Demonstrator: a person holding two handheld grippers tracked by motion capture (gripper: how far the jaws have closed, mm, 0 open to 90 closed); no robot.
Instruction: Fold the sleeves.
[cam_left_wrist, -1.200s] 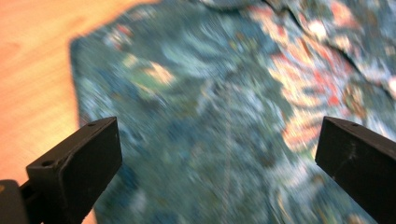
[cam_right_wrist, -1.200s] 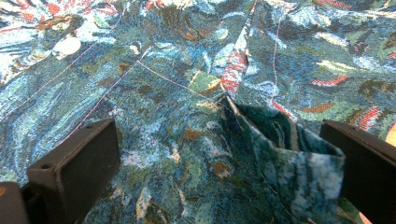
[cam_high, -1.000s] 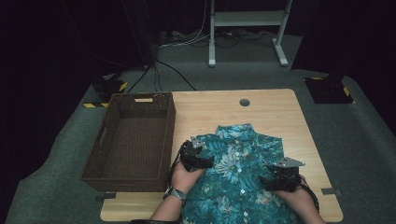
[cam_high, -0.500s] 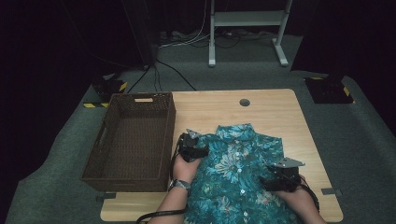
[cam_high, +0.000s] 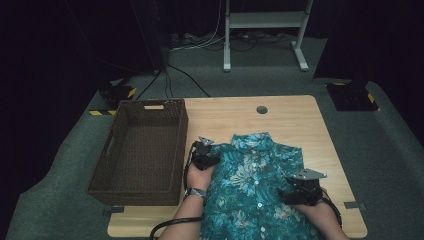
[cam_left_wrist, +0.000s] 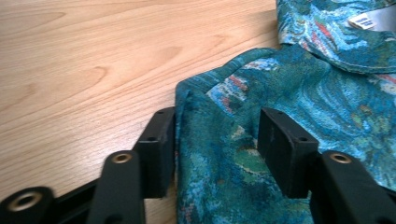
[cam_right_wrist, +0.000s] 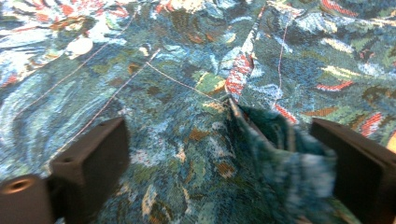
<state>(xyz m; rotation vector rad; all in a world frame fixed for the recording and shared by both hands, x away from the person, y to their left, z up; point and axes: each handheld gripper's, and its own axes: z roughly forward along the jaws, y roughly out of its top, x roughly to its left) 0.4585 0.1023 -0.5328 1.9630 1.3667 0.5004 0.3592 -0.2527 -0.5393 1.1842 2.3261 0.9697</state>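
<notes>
Your left gripper (cam_high: 204, 156) has crept up along the shirt (cam_high: 260, 190) to its shoulder edge, its jaws just closing, half-shut astride the cloth but not yet pinching, ready to lift that corner. The shirt lies flat on the table (cam_high: 290, 115) beside the basket (cam_high: 142, 150). Your right gripper (cam_high: 300, 192), jaws wide and just starting to close, straddles a raised fold (cam_right_wrist: 275, 140) without gripping.

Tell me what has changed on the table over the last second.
The left gripper has slid a little up along the shirt's left edge toward the shoulder, and its fingers have just been closing around that edge, fabric between them but not yet pinched. The right gripper's fingers have just been closing slightly over the cloth. The right hand, shirt and basket stayed put.
</notes>
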